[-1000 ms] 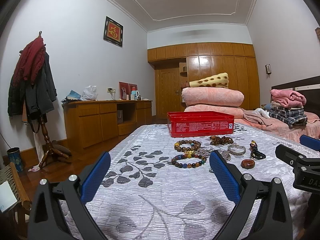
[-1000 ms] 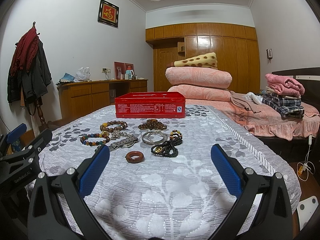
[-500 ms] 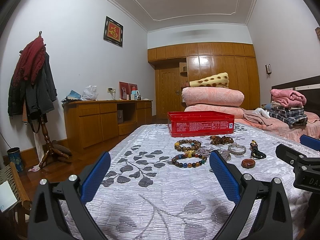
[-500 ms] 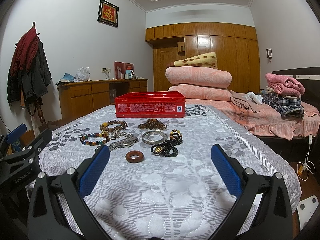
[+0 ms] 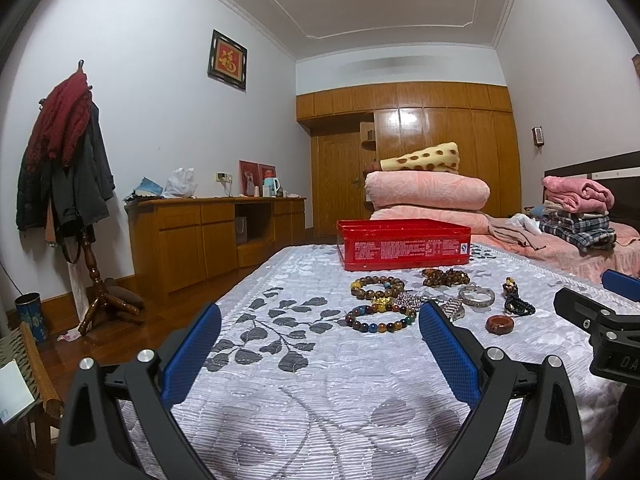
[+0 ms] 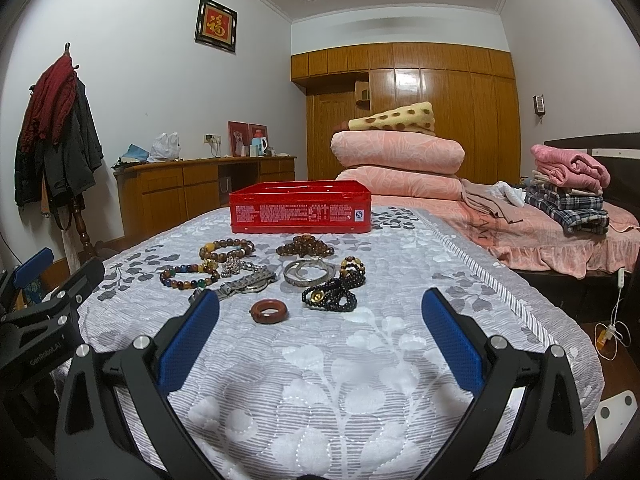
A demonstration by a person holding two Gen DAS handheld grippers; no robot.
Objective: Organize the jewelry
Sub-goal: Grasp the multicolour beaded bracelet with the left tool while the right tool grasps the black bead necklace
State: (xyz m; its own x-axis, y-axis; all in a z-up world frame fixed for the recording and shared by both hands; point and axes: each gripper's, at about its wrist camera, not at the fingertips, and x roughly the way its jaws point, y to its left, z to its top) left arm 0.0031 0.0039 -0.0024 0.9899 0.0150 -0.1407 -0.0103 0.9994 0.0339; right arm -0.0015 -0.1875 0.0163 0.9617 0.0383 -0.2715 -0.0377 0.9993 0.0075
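Both grippers hover low over the bed (image 6: 360,380), spread wide and holding nothing. Just ahead of the right gripper (image 6: 320,326) lies the brown ring (image 6: 269,310), with the black bead strand (image 6: 334,290) beyond it. Ahead of the left gripper (image 5: 320,338) sits the multicolored bead bracelet (image 5: 378,318). The red tin box (image 5: 402,243) stands farther off, behind the jewelry.

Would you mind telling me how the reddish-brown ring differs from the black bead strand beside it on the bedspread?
The reddish-brown ring is one solid, smooth band; the black bead strand is made of many small beads. The ring keeps a plain round hoop shape, while the strand lies bunched in loose loops. The ring is one colour; the strand carries a few gold and brown beads. Both rest flat on the grey bedspread, untouched, ahead of the open right gripper.
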